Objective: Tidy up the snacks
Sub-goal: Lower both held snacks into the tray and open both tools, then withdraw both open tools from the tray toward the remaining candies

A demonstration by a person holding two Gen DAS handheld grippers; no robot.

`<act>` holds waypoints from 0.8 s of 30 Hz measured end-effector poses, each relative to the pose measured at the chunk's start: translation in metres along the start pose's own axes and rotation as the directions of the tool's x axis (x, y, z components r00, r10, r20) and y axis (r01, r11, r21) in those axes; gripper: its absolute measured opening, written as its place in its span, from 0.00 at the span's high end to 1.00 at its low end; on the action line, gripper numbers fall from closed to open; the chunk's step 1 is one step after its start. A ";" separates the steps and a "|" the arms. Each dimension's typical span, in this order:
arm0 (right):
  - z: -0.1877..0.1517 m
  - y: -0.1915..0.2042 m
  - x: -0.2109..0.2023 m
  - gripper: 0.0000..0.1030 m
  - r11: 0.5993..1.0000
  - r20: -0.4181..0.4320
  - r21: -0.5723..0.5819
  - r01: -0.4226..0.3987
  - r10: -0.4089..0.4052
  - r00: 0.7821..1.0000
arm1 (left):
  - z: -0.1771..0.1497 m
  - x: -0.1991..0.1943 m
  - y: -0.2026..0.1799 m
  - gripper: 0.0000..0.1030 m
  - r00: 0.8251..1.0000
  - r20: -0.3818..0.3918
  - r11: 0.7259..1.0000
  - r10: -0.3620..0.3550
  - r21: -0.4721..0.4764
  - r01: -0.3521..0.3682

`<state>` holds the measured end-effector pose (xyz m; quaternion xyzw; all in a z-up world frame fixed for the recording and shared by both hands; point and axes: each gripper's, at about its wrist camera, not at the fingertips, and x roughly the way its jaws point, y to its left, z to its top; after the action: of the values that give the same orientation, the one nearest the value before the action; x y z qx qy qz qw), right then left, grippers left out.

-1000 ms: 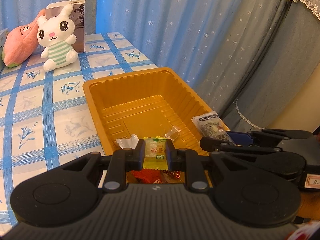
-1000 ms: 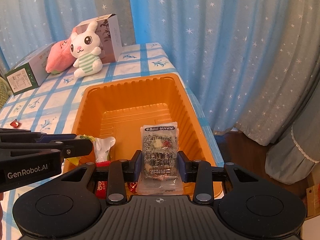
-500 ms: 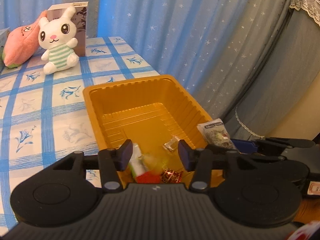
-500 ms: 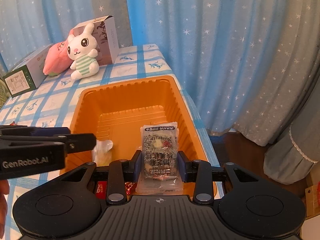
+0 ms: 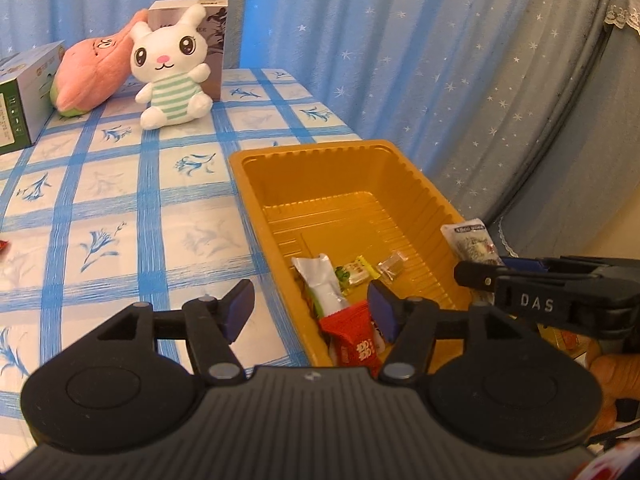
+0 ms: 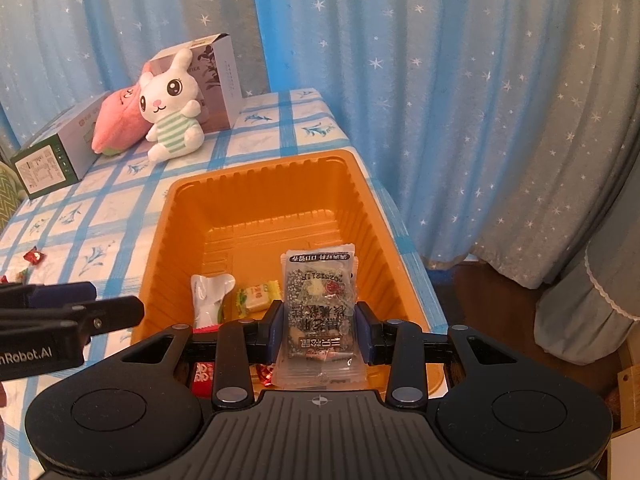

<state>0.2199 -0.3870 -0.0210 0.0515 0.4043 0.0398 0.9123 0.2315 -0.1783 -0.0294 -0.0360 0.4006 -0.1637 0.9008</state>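
Note:
An orange plastic tray [image 5: 248,184] [image 6: 360,188] stands on the checked table at its right edge. Inside lie a yellow-green candy [image 5: 354,272] [image 6: 258,296], a white packet [image 5: 322,280] [image 6: 210,294], a red packet [image 5: 354,340] and a small clear wrapper [image 5: 392,266]. My left gripper [image 5: 312,312] is open and empty above the tray's near left rim. My right gripper [image 6: 320,330] is shut on a clear snack packet [image 6: 320,304] with dark print, held upright over the tray's near end; the packet also shows in the left wrist view [image 5: 470,242].
A white rabbit plush [image 5: 172,68], a pink plush [image 5: 92,76] and boxes [image 6: 52,156] stand at the table's far end. Small red candies [image 6: 34,257] lie on the cloth left of the tray. Blue starred curtains hang behind and to the right; the floor is beyond the table's right edge.
My left gripper opened and dropped the yellow-green candy into the tray, then drew back to the left. My right gripper kept hold of the clear packet and moved little.

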 end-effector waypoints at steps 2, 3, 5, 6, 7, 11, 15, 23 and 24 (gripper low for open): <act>0.001 0.001 0.000 0.64 1.000 0.000 0.000 -0.001 0.001 1.000 | -0.001 -0.001 0.001 0.42 1.000 0.001 1.000 0.003 -0.001 -0.003; 0.001 0.001 0.000 0.64 1.000 0.000 0.000 -0.002 0.002 1.000 | -0.002 -0.001 0.002 0.42 1.000 0.001 1.000 0.005 -0.001 -0.005; 0.000 0.001 0.000 0.64 1.000 0.000 0.001 -0.001 0.001 1.000 | -0.002 -0.002 0.003 0.41 1.000 0.003 1.000 0.009 -0.002 -0.009; 0.000 0.001 0.000 0.64 1.000 0.000 0.000 -0.001 0.001 1.000 | -0.003 -0.003 0.003 0.41 1.000 0.005 1.000 0.011 -0.002 -0.011; 0.001 0.002 0.000 0.64 1.000 0.001 -0.001 -0.001 0.001 1.000 | -0.004 -0.003 0.003 0.40 1.000 0.006 1.000 0.013 -0.002 -0.013; 0.003 0.006 0.002 0.64 1.000 -0.001 0.002 -0.005 0.005 1.000 | -0.004 -0.004 0.007 0.39 1.000 0.005 1.000 0.016 -0.008 -0.016; 0.005 0.008 0.004 0.64 1.000 0.003 0.007 -0.013 0.013 1.000 | -0.004 -0.005 0.010 0.39 1.000 0.005 1.000 0.020 -0.017 -0.019; 0.012 0.000 0.002 0.38 0.993 0.063 0.076 -0.087 0.082 0.995 | -0.009 -0.010 0.015 0.31 0.999 0.007 0.999 0.037 -0.021 -0.036; 0.012 -0.002 -0.001 0.35 0.992 0.076 0.088 -0.087 0.080 0.994 | -0.010 -0.012 0.016 0.31 0.999 0.010 0.999 0.040 -0.019 -0.040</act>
<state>0.2285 -0.3903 -0.0127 0.1111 0.3701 0.0576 0.9205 0.2211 -0.1585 -0.0312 -0.0375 0.3983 -0.1417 0.9054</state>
